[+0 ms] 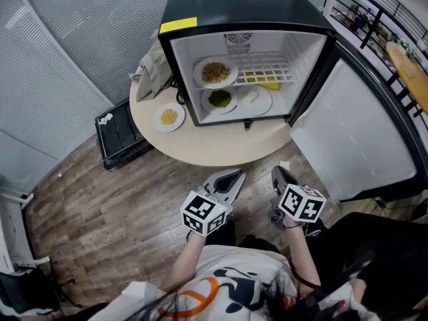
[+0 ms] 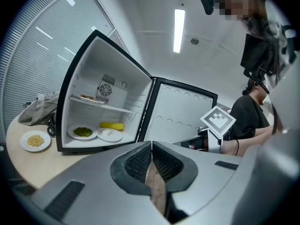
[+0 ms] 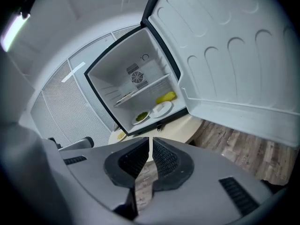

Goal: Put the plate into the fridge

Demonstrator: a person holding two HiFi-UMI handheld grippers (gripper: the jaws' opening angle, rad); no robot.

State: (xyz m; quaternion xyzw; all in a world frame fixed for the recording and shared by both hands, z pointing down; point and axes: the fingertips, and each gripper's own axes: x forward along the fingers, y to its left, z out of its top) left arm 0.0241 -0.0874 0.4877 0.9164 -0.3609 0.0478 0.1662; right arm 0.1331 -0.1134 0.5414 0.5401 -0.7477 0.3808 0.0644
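Left tool [image 1: 232, 176], right tool [image 1: 279, 173]: jaws together, nothing held; lower centre of head view, well apart from table [image 1: 207, 149].
Plate [image 1: 168, 118] of yellow grain: on table, just left of open fridge [image 1: 245, 5], not yet inside.
Risks: thin-rim grip slipping; tilt spilling grain; fridge floor crowded by green-food plate [image 1: 219, 99] and white plate [image 1: 255, 99].

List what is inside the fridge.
Shelf: a plate of brown food. Floor: a plate of greens, a white plate, a yellow item behind them. The shelf partly covers it.
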